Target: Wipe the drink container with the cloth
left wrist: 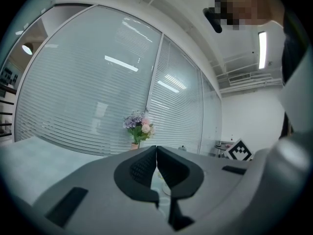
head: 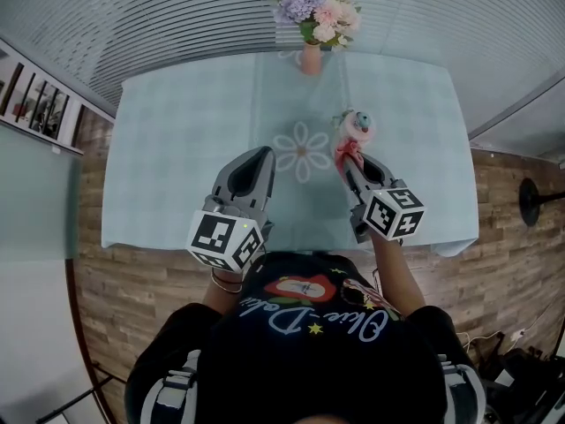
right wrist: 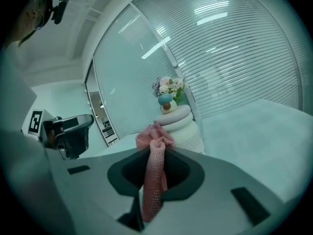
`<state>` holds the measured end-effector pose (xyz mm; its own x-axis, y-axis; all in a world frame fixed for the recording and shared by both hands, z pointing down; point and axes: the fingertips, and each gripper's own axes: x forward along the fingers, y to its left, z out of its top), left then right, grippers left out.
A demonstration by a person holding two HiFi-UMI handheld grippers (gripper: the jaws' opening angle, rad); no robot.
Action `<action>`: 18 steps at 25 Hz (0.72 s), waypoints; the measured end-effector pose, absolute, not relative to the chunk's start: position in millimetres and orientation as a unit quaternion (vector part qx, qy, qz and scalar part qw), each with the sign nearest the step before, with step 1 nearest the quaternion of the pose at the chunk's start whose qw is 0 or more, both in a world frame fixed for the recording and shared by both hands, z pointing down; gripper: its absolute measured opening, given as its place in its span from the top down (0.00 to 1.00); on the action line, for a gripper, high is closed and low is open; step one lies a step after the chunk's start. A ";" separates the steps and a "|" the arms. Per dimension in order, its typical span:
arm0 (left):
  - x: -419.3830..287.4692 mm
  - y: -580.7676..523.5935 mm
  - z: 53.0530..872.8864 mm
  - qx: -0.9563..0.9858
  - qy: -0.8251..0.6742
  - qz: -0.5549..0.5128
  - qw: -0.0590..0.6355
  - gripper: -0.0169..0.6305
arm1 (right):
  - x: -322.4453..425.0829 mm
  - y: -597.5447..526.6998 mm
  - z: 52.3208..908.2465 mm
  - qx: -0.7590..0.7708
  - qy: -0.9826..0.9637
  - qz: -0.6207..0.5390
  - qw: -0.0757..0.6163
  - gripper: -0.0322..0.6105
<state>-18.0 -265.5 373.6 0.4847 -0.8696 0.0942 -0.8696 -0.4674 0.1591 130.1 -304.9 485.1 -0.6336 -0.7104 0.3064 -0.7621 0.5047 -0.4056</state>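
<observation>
The drink container (head: pixel 357 127) is a white, pink-topped bottle with a blue knob, standing on the table right of the centre; the right gripper view shows the container (right wrist: pixel 180 126) just beyond the jaws. My right gripper (head: pixel 349 157) is shut on a pink cloth (right wrist: pixel 154 173), whose bunched end (head: pixel 346 151) sits against the container's near side. My left gripper (head: pixel 261 155) hovers to the left of the container, shut with nothing between its jaws (left wrist: pixel 156 153).
A pale blue tablecloth (head: pixel 177 148) with a white flower print (head: pixel 301 151) covers the table. A pink vase of flowers (head: pixel 313 25) stands at the far edge. Wooden floor (head: pixel 512 263) surrounds the table, and window blinds run behind it.
</observation>
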 end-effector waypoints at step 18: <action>-41.3 -265.4 375.7 0.849 -0.520 -0.002 0.093 0.97 | 119.8 -306.3 550.5 0.434 -0.842 0.279 0.154 0.87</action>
